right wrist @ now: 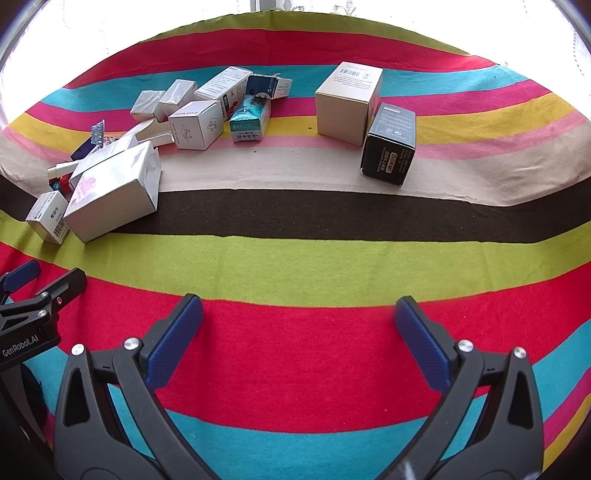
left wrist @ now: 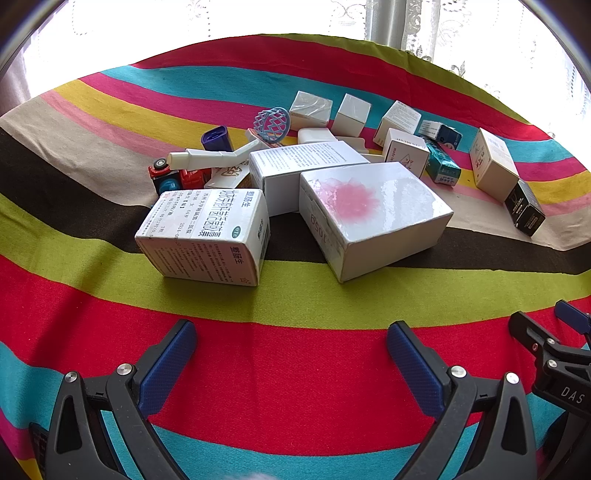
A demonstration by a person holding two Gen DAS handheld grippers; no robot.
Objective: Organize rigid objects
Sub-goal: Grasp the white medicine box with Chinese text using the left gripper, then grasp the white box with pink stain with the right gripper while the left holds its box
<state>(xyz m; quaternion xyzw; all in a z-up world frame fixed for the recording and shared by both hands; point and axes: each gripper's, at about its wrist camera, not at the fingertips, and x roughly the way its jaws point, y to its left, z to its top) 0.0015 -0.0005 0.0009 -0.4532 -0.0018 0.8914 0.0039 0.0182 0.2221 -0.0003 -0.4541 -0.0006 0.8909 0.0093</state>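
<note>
A jumble of small boxes lies on the striped cloth. Nearest my left gripper [left wrist: 291, 334] are a white medicine box with printed text [left wrist: 207, 236] and a glossy white box with a pink flower [left wrist: 369, 218]; the same flower box [right wrist: 110, 192] shows at the left of the right wrist view. Behind them lie a red toy car [left wrist: 173, 177], a white tube [left wrist: 210, 157] and a blue lattice ring [left wrist: 273, 123]. A beige box [right wrist: 347, 103] and a black box [right wrist: 389, 147] stand ahead of my right gripper [right wrist: 299, 308]. Both grippers hover open over the red stripe, holding nothing.
More small cartons cluster at the back: a teal one [right wrist: 249, 120], white ones [right wrist: 195, 123] and a dark blue one [right wrist: 264, 86]. The striped tablecloth [right wrist: 314, 266] drops off at the far edge under a bright curtained window [left wrist: 406, 22]. The other gripper's tip [left wrist: 546, 343] shows at the right.
</note>
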